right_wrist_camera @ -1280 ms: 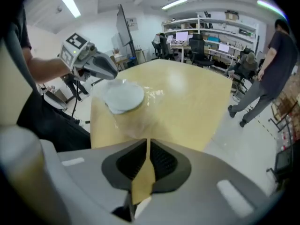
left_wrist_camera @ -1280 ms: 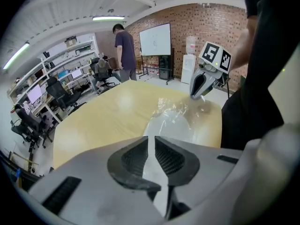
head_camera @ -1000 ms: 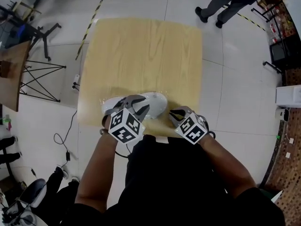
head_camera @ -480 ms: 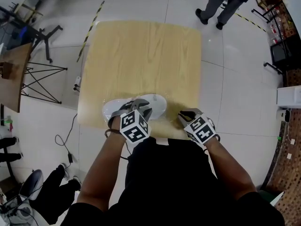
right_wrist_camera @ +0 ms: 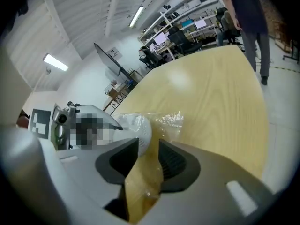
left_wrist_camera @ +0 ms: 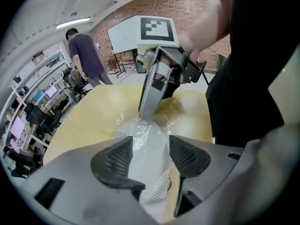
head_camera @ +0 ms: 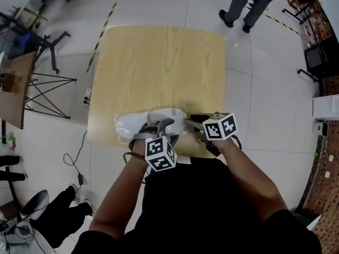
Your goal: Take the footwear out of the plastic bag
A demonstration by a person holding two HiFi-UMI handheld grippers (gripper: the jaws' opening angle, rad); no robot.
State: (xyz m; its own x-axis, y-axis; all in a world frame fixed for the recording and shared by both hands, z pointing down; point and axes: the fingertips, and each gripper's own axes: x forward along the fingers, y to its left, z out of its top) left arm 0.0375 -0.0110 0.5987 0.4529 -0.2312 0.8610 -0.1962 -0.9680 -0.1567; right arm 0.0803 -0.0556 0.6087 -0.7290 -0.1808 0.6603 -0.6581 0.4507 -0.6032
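A white shoe (head_camera: 142, 121) in a clear plastic bag (head_camera: 177, 118) lies at the near edge of the wooden table (head_camera: 159, 62). My left gripper (head_camera: 161, 126) stands over the shoe's middle. In the left gripper view its jaws (left_wrist_camera: 150, 158) are opening wide, with the bagged shoe (left_wrist_camera: 147, 146) between the pads and not pressed. My right gripper (head_camera: 193, 121) is at the shoe's right end. Its jaws (right_wrist_camera: 149, 158) are also opening, thin bag film (right_wrist_camera: 145, 189) lies loose between them, and the shoe's toe (right_wrist_camera: 137, 125) sits just past the tips.
A person's legs (head_camera: 241, 7) stand on the tiled floor beyond the table's far right corner. A folding stand (head_camera: 42, 94) and cables (head_camera: 71, 160) are at the left. Shelves and desks (right_wrist_camera: 187, 22) line the room behind.
Both grippers' jaws have spread wider. The right gripper has swung left toward the shoe's end, its marker cube now turned up. The left gripper has shifted slightly right over the shoe.
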